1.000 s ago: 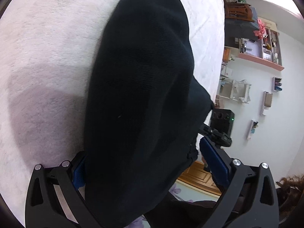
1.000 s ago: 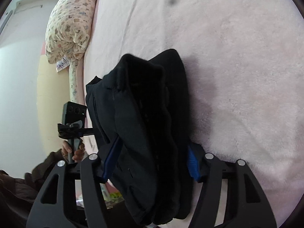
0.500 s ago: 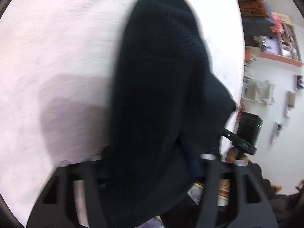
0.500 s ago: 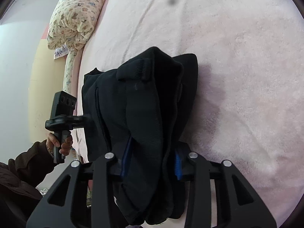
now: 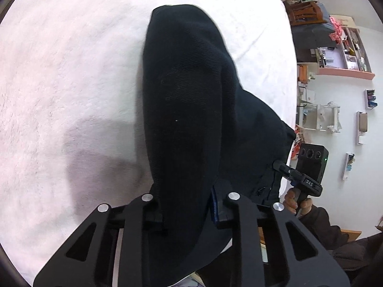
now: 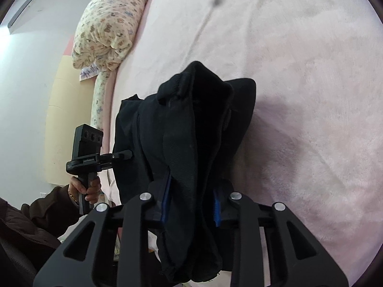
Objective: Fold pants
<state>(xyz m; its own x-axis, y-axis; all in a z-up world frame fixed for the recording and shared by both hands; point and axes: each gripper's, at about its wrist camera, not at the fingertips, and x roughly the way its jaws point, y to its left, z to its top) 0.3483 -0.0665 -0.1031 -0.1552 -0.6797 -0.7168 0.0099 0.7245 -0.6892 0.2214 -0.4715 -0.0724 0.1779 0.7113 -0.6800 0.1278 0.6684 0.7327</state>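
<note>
Black pants lie bunched in thick folds on a pale pink fuzzy bed. My left gripper is shut on a thick fold of the pants, cloth draped over its fingers. My right gripper is shut on another bundle of the pants, several layers squeezed between its blue pads. Each gripper shows in the other's view: the right one at the pants' right edge, the left one at their left edge.
The bed cover spreads wide around the pants. A flowered pillow lies at the bed's head. Shelves with clutter hang on the white wall past the bed edge. A person's dark sleeve is at the lower left.
Both grippers have closed from wide open onto folds of the pants. The views have shifted slightly as the cloth was gathered and lifted a little.
</note>
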